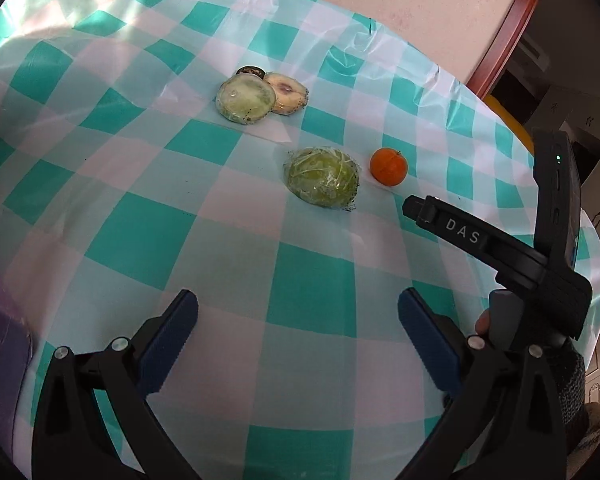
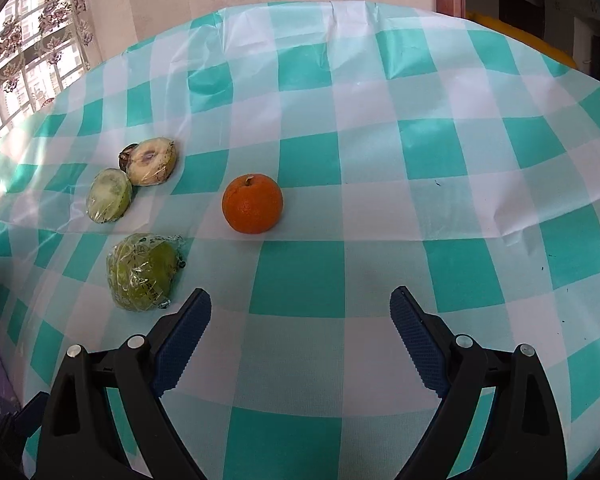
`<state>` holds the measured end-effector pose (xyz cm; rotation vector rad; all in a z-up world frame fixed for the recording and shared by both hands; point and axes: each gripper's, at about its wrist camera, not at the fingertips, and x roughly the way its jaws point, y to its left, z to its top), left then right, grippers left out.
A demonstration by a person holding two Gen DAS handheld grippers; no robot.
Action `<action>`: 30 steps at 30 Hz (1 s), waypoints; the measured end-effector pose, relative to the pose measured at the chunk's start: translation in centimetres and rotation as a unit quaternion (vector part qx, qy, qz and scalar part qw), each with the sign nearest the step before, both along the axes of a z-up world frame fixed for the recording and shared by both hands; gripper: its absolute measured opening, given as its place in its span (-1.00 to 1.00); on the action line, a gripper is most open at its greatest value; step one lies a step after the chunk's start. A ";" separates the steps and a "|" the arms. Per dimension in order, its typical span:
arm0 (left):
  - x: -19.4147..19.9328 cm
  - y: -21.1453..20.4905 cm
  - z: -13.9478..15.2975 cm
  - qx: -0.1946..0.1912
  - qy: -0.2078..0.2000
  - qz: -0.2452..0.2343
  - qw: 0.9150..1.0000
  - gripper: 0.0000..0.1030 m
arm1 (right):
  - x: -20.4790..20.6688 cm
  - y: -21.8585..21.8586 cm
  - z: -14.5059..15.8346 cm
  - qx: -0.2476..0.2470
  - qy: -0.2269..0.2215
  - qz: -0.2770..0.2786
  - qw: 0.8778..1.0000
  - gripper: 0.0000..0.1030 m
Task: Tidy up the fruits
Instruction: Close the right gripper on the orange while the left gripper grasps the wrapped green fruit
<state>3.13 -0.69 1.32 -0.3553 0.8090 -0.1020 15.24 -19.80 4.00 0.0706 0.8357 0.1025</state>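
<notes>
- The left gripper (image 1: pixel 298 306) hovers over the desk with its blue ribbed pads spread wide apart and nothing between them.
- The right gripper (image 2: pixel 300 304) is likewise spread wide and empty; in the left wrist view its black body reaches in from the right, pointing toward the fruit.
- Nearest the right gripper, just beyond its left pad, lies the green round fruit wrapped in crinkled clear film (image 2: pixel 144 272), resting on the desk.
- Straight ahead of the right gripper, apart from the wrapped one, sits the small round orange fruit (image 2: pixel 252 203), bare and stem up.
- Farther off, two film-wrapped halves touch each other: a pale green cut half (image 2: pixel 109 196) and a cream-coloured cut half with a dark centre (image 2: pixel 152 161); a small dark piece peeks out behind them, too hidden to identify.
- All of it rests on the teal-and-white checked plastic cloth (image 2: pixel 300 280) that covers the desk, creased in several places.
- No bowl or tray is in view, so where the fruits should end up cannot be told.
- Risks, as a judgement: the orange fruit is likely to roll away if one pad touches it first; the slick film could let the wrapped fruit slip from a light grip; a pad dragged low could snag the loose cloth and shift everything on it.
</notes>
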 end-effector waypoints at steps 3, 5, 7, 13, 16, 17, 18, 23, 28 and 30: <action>1.1 -0.1 0.0 -0.010 -0.001 -0.003 1.000 0.95 | 2.7 1.0 -0.1 -0.007 0.008 0.012 1.000 0.65; 2.1 -0.2 0.0 -0.008 -0.003 -0.001 1.000 0.95 | 4.3 1.7 -0.3 -0.014 0.014 0.019 1.000 0.57; 2.9 -0.4 0.0 -0.009 -0.003 -0.003 1.000 0.95 | 5.6 2.2 -0.3 -0.016 0.017 0.023 0.999 0.52; 5.4 -0.6 0.1 0.003 -0.004 0.014 1.000 0.95 | 7.2 3.4 -0.8 -0.037 0.032 0.038 0.998 0.11; 6.9 -1.3 0.3 0.028 -0.005 0.015 0.999 0.95 | 7.0 2.2 -0.8 -0.007 0.027 0.019 0.999 -0.16; 7.3 -1.6 0.4 0.040 -0.003 0.016 0.999 0.96 | 6.9 1.2 -0.8 0.022 0.025 0.007 0.999 -0.17; 7.9 -2.0 0.4 0.052 0.000 0.018 0.998 0.96 | 6.8 -0.2 -0.9 0.054 0.024 -0.011 0.998 -0.17; 10.4 -3.8 0.6 0.099 0.004 0.007 0.995 0.96 | 5.8 -3.6 -1.5 0.142 0.014 -0.054 0.988 -0.18; 12.9 -5.3 0.0 0.138 0.033 -0.001 0.990 0.89 | 5.0 -3.4 -1.7 0.153 0.012 -0.058 0.986 -0.17; 13.5 -5.6 -0.4 0.149 0.049 -0.003 0.988 0.68 | 4.9 -3.7 -1.4 0.154 0.012 -0.057 0.986 -0.17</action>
